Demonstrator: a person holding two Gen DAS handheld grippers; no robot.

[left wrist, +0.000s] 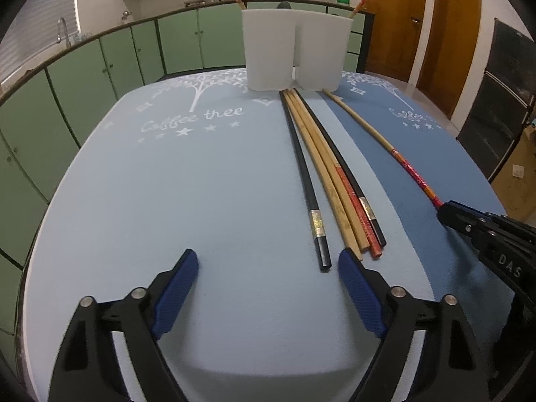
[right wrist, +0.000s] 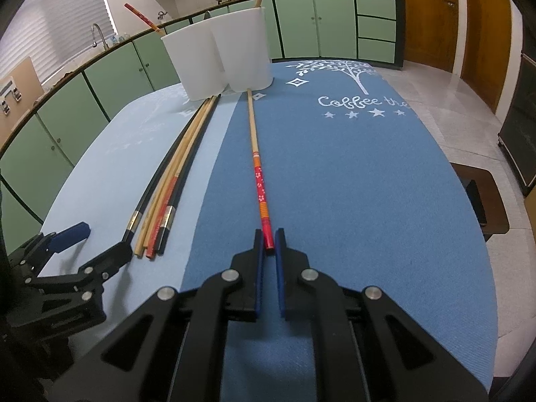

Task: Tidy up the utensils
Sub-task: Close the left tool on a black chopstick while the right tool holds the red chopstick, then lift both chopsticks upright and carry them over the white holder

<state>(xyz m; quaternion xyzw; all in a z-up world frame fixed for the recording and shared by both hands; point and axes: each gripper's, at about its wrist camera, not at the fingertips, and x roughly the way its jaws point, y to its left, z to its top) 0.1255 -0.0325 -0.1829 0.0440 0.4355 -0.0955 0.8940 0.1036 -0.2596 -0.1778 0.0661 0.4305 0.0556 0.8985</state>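
Pinching red-ended chopstick (right wrist: pixel 259 181) in right tool (right wrist: pixel 269 234), left tool (left wrist: pixel 268 264) spread wide

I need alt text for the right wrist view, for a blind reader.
The right gripper closes on the red end of a single chopstick lying on a blue mat. Five more chopsticks and two white cups lie beyond.

White holder (right wrist: pixel 217 57), red floral chopstick (right wrist: pixel 260 187), black silver-banded chopsticks (left wrist: pixel 303 171), blue tree-print mat (right wrist: pixel 351 184), blue-padded fingers (right wrist: pixel 258 268)
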